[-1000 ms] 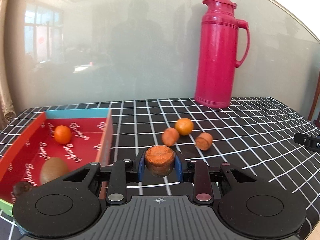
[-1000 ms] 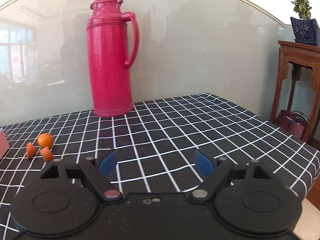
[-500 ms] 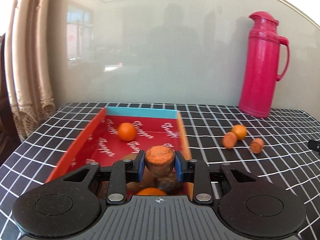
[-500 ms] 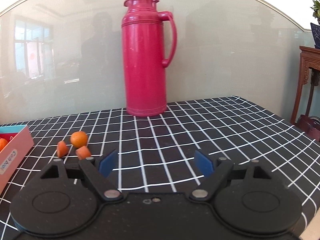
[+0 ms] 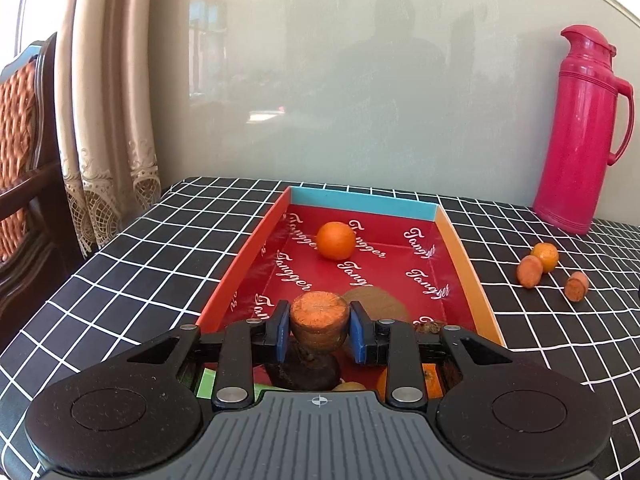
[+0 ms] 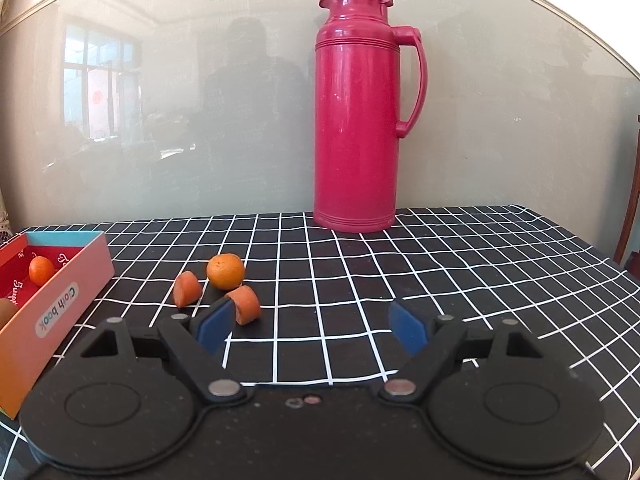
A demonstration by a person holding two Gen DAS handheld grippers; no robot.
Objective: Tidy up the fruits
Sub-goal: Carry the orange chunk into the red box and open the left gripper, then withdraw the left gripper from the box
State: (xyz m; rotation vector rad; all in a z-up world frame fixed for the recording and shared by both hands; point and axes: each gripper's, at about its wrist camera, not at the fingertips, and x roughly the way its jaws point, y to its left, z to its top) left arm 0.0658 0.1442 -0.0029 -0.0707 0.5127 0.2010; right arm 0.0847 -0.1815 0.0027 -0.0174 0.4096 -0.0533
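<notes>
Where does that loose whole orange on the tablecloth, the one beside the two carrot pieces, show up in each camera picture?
Left wrist view: the orange sits far right, below the red flask.
Right wrist view: the orange sits left of centre, right of the box.
Shared landmark: the red flask.

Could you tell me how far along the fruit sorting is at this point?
Partly done. An orange and a kiwi already lie in the box. The left gripper holds a carrot piece over it. Three pieces remain on the table; the right gripper is open.
</notes>
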